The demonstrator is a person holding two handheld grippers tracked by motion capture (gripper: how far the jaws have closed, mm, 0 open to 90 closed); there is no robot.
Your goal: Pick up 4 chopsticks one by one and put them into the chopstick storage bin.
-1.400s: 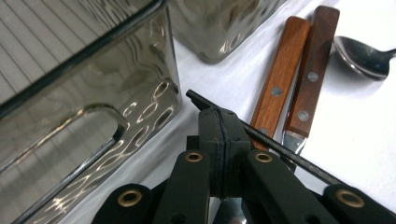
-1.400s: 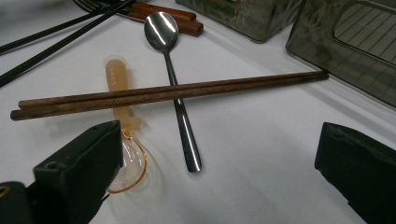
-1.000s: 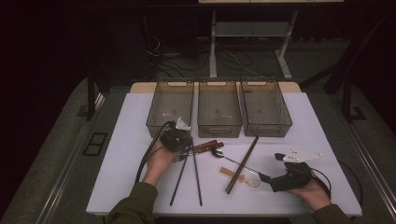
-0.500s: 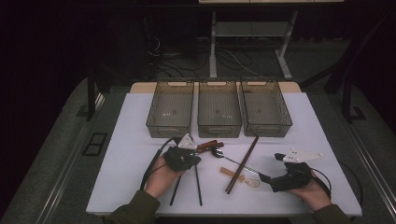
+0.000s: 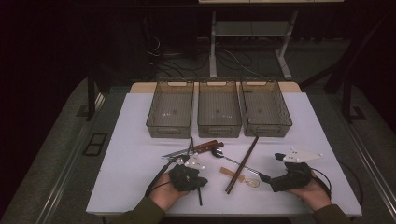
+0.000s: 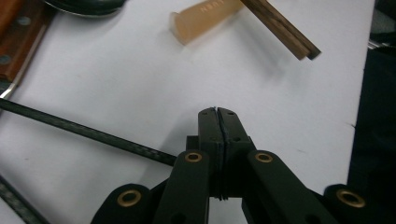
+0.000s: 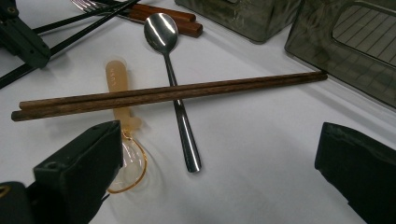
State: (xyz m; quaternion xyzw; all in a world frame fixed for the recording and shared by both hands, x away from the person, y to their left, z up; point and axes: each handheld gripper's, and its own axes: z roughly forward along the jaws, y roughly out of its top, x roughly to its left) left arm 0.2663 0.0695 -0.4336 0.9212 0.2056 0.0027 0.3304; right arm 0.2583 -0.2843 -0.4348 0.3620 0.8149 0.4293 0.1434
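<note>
My left gripper (image 5: 203,181) lies low at the table's near edge, jaws pressed together with nothing between them (image 6: 218,113). A black chopstick (image 6: 93,135) runs under it. Ahead of it are the translucent amber spoon (image 6: 205,16) and the ends of a pair of wooden chopsticks (image 6: 280,28). My right gripper (image 5: 264,177) rests at the near right, jaws wide apart (image 7: 219,179) and holding nothing. Before it the wooden chopsticks (image 7: 173,93) lie across a metal spoon (image 7: 170,70) and the amber spoon (image 7: 119,102).
Three translucent grey bins (image 5: 170,130) (image 5: 219,130) (image 5: 267,129) stand in a row at the back of the white table (image 5: 130,140). A wooden-handled knife (image 5: 208,146) and a fork (image 5: 173,155) lie in front of them. A cable trails from the left gripper.
My left hand has drawn back from just in front of the bins toward the near edge and slightly right. The right hand has kept still.
</note>
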